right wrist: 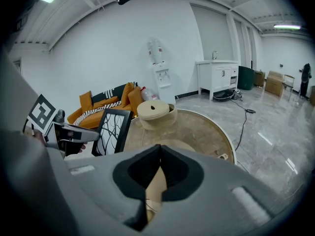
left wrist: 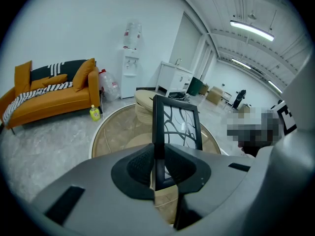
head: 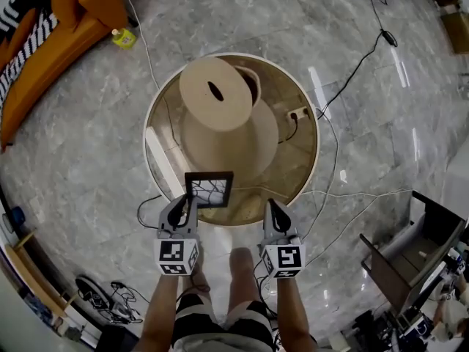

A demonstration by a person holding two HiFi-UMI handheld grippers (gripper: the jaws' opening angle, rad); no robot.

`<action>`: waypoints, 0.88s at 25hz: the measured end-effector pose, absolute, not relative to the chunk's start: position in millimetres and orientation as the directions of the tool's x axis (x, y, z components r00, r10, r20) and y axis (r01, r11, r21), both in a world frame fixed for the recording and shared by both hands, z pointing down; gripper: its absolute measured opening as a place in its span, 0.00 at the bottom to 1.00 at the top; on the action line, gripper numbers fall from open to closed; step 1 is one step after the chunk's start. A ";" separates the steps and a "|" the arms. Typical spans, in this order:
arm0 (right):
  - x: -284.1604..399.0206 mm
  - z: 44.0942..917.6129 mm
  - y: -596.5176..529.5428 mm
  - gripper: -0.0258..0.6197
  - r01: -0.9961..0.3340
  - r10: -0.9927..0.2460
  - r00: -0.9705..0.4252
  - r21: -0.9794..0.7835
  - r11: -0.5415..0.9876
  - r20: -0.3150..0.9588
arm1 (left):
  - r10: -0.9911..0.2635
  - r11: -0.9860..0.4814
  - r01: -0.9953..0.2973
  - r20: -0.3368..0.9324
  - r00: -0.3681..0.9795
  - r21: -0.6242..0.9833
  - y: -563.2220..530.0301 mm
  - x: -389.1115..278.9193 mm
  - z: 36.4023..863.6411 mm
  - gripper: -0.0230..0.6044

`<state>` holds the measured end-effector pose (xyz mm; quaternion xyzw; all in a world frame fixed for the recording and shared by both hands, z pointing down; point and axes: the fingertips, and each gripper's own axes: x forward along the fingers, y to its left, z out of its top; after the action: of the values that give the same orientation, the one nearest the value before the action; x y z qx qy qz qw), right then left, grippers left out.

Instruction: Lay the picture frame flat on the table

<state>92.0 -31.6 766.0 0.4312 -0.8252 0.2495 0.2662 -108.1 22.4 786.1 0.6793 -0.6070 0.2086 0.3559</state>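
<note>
1. Left tongs [left wrist: 158, 163] are clamped on the left side bar of the frame [left wrist: 179, 124], near its lower corner. The frame stands upright, off the surface [head: 311, 134], over its rim at 6 o'clock.
2. Right tongs [right wrist: 158, 173] are pressed together with nothing between them, just right of the frame and not touching it.
3. Risk: the hold is on one edge only. As the frame tips over, its free side is likely to swing down, twist in the pads and slip out.
4. Risk: the frame hangs at the rim. If laid where it is, part of it may overhang and slide to the floor.
5. Risk: a tan mound [head: 227, 116] fills the middle of the surface at 12 o'clock from the frame. Little bare room is left, and pushing the frame farther in could knock the mound.
6. Risk: a thin cable [head: 256, 191] crosses the near part of the surface. A frame set on it would rock and not lie flat.
7. Risk: the pane may crack if the frame drops flat from the upright.
</note>
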 end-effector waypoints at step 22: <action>96.2 866.3 -13.7 0.04 -0.846 -0.511 -0.482 -0.228 0.481 0.711 | -0.600 0.040 -0.971 0.783 0.165 0.235 34.7 -108.9 902.7 0.16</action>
<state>96.2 -13.7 866.3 0.4187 -0.8106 0.2898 0.2892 -108.9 34.7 902.7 0.6520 -0.6023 0.2342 0.3965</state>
